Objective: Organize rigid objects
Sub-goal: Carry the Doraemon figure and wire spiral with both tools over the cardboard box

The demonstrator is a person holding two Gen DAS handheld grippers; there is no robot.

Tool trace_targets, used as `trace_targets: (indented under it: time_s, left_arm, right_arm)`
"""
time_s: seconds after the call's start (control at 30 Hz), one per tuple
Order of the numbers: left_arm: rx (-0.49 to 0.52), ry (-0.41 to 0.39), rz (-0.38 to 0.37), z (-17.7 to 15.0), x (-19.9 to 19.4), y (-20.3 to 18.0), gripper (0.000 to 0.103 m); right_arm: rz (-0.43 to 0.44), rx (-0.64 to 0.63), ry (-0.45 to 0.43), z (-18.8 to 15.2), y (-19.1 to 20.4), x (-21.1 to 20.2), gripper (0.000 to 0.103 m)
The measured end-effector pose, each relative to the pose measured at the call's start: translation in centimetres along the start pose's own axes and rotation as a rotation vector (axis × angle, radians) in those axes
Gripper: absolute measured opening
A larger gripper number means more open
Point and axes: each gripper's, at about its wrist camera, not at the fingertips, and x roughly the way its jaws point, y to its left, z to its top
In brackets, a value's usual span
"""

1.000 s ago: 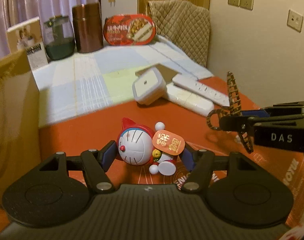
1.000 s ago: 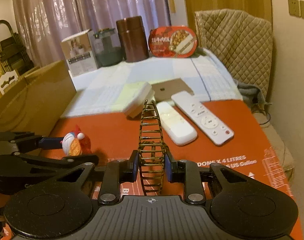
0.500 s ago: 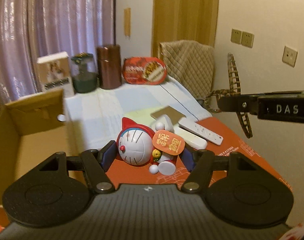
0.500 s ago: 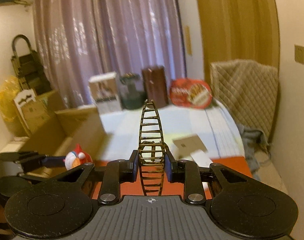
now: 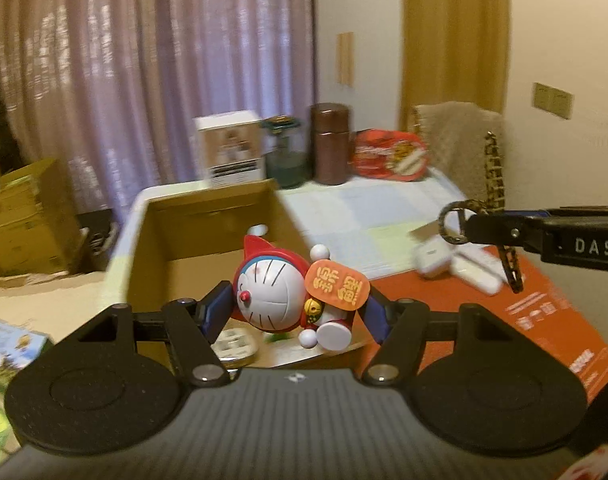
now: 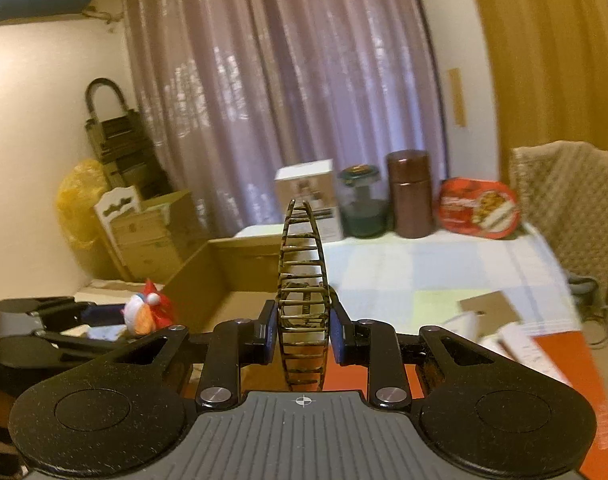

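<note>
My left gripper (image 5: 293, 308) is shut on a Doraemon figure (image 5: 279, 294) with a red hood and an orange sign, held in the air over the open cardboard box (image 5: 207, 232). The figure (image 6: 147, 314) and left gripper also show at the left of the right wrist view. My right gripper (image 6: 302, 330) is shut on a brown patterned hair claw clip (image 6: 302, 288), held upright in the air beside the box (image 6: 223, 276). The clip (image 5: 494, 184) shows at the right of the left wrist view.
White remotes and a white case (image 5: 436, 258) lie on the orange board (image 5: 504, 312). A round tin (image 5: 233, 346) lies in the box. At the table's back stand a white carton (image 6: 308, 196), a glass jar (image 6: 360, 204), a brown canister (image 6: 408, 196) and a red food tray (image 6: 478, 208).
Both grippers have risen from the orange board and moved left with their objects. The figure now hangs over the open cardboard box.
</note>
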Motion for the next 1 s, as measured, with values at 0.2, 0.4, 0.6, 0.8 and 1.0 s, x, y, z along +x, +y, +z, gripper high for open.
trace_targets:
  time_s: [0.2,0.4,0.6,0.8,1.0]
  left_arm:
    - [-0.032,0.025,0.061,-0.7,0.2,4.2,0.063]
    - [-0.077,0.043,0.079,-1.0,1.3,6.9,0.063]
    - [-0.108,0.073,0.071,-1.2,3.0,8.5,0.063]
    - [-0.111,0.106,0.067,-1.6,4.9,9.2,0.063]
    - [-0.129,0.138,0.059,-2.3,6.5,9.6,0.063]
  right_arm:
    - [0.061,-0.004,0.055,-1.2,2.1,4.1,0.023]
    - [0.099,-0.031,0.077,-0.9,3.3,7.3,0.023]
    - [0.141,-0.013,0.132,-1.0,3.9,11.1,0.023]
    - [0.142,-0.007,0.182,-1.4,4.2,13.5,0.023]
    - [0.133,-0.036,0.213,-2.0,4.6,14.2,0.023]
